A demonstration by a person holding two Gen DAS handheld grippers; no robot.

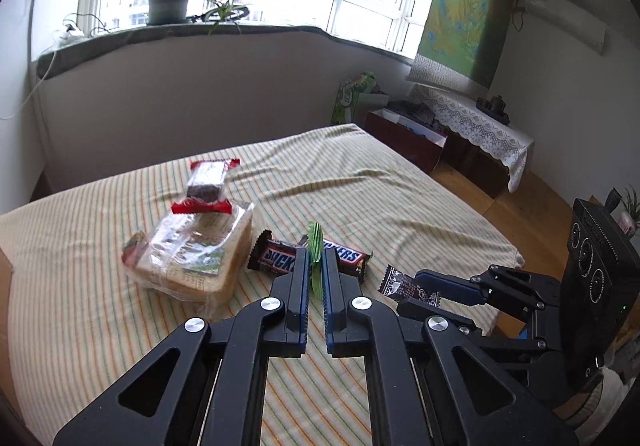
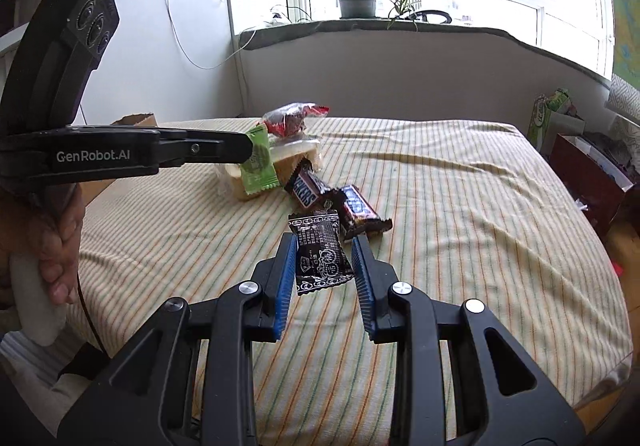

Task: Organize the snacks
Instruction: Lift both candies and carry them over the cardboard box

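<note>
Tongs (image 1: 315, 266) (left) on green packet (image 1: 315, 258)

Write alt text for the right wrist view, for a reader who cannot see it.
The right gripper holds a small black snack packet between its blue fingers above a striped bedspread. At left, the left gripper pinches a green packet. Behind lie two Snickers bars, wrapped bread and a red-wrapped cake.

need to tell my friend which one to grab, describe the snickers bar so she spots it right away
On the striped bedsheet, find the bagged sliced bread. The Snickers bar lies flat just right of it: a long brown wrapper with blue lettering, unlike the red-ended cake packet stacked on the bread.
</note>
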